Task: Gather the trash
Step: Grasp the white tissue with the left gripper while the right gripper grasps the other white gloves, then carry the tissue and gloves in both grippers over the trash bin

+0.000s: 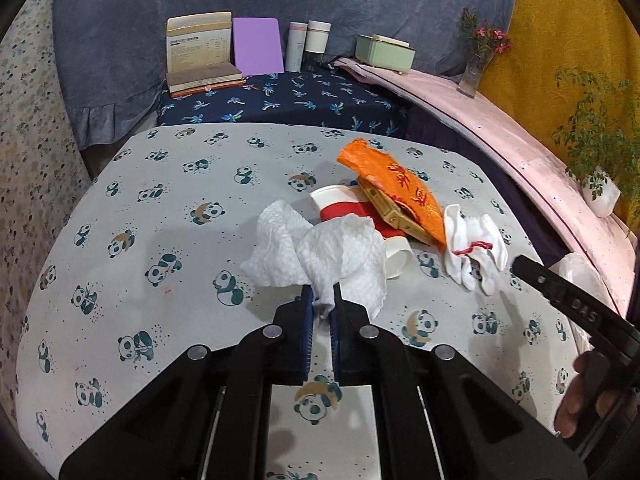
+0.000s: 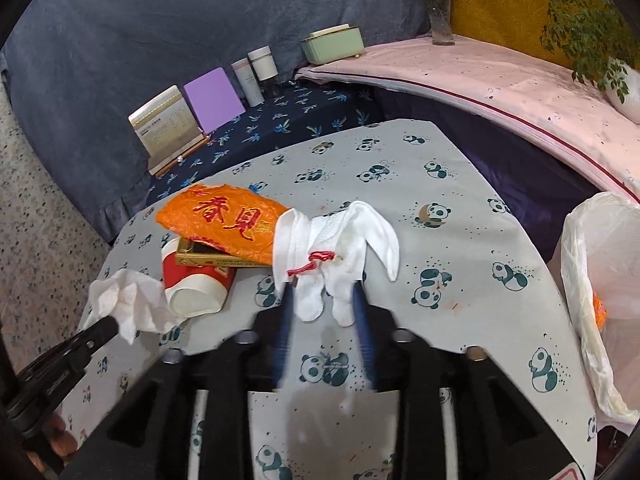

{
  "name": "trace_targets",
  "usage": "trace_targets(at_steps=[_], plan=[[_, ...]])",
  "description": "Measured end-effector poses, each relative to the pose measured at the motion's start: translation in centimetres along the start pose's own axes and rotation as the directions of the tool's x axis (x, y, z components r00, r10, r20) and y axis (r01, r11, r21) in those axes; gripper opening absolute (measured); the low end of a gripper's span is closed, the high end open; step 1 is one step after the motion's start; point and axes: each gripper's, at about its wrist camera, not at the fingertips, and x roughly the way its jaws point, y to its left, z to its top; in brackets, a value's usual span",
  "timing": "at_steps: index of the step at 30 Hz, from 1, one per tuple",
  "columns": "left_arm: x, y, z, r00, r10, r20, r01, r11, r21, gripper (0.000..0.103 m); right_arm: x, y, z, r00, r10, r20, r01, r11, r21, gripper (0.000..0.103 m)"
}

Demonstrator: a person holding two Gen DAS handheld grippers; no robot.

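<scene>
My left gripper is shut on a crumpled white paper towel, held just above the panda-print table. From the right wrist view the towel hangs from the left gripper. My right gripper is open, its blue pads standing apart. The fingers of a white glove with a red thread lie between them. The glove lies right of an orange wrapper, a gold box and a tipped red-and-white paper cup. The right gripper is at the glove's edge.
A white plastic bag with something orange inside hangs past the table's right edge. Behind the table are books, a purple board, bottles and a green box. A vase and a plant stand on the pink ledge.
</scene>
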Motion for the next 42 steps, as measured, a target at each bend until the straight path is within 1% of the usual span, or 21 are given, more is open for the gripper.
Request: trace_targets(at_steps=[2,5,11,13,14,15,16,18,22,30,37,42], plan=[[0.1,-0.3,0.1,1.000,-0.010,-0.001,0.010,1.000,0.003,0.007,0.8,-0.2,0.3,1.000,0.002,-0.009,-0.002,1.000,0.001,0.040],[0.6,-0.7,0.2,1.000,-0.017,-0.001,0.017,1.000,0.007,0.007,2.3,-0.3,0.9,1.000,-0.002,-0.018,0.002,1.000,0.013,0.046],[1.9,-1.3,0.6,0.999,-0.033,-0.014,0.033,0.999,0.015,0.007,5.9,-0.8,1.4,0.998,-0.019,-0.053,0.021,0.999,0.050,0.047],[2.3,-1.5,0.7,0.999,-0.037,-0.017,0.037,0.999,0.018,0.007,7.1,-1.1,1.1,0.996,-0.016,-0.084,0.021,0.998,0.063,0.040],[2.4,-1.6,0.7,0.999,-0.036,-0.018,0.036,0.999,0.021,0.007,7.4,-1.2,0.9,0.996,-0.013,-0.089,0.019,0.997,0.069,0.028],[2.5,-1.7,0.8,0.999,-0.036,-0.019,0.036,0.999,0.023,0.007,7.3,-1.3,0.7,0.997,-0.024,-0.077,0.029,0.998,0.063,0.021],[2.5,-1.7,0.8,0.999,-0.036,-0.019,0.036,0.999,0.024,0.007,7.2,-1.3,0.6,0.996,-0.027,-0.080,0.032,0.998,0.054,0.017],[2.4,-1.9,0.8,0.999,-0.038,-0.019,0.039,0.999,0.025,0.007,6.9,-1.5,0.3,0.996,-0.007,-0.090,0.012,0.998,0.059,0.012],[1.7,-2.5,0.7,0.999,-0.040,-0.012,0.040,0.999,0.035,0.007,5.0,-1.9,-0.3,0.997,0.007,-0.082,-0.002,0.998,0.061,0.010],[-0.7,-5.3,0.1,0.998,-0.056,0.009,0.055,0.996,0.068,0.007,-1.6,-2.7,-0.8,1.000,0.030,0.007,-0.030,0.997,0.065,0.010],[-3.0,-9.3,-0.3,0.996,-0.084,0.032,0.080,0.991,0.111,0.007,-7.1,-4.9,-0.6,0.996,0.030,0.085,-0.037,0.996,0.084,0.010],[-4.2,-12.2,-0.6,0.993,-0.110,0.041,0.102,0.984,0.149,0.007,-10.0,-7.1,-0.7,0.992,0.019,0.125,-0.033,0.994,0.107,0.010]])
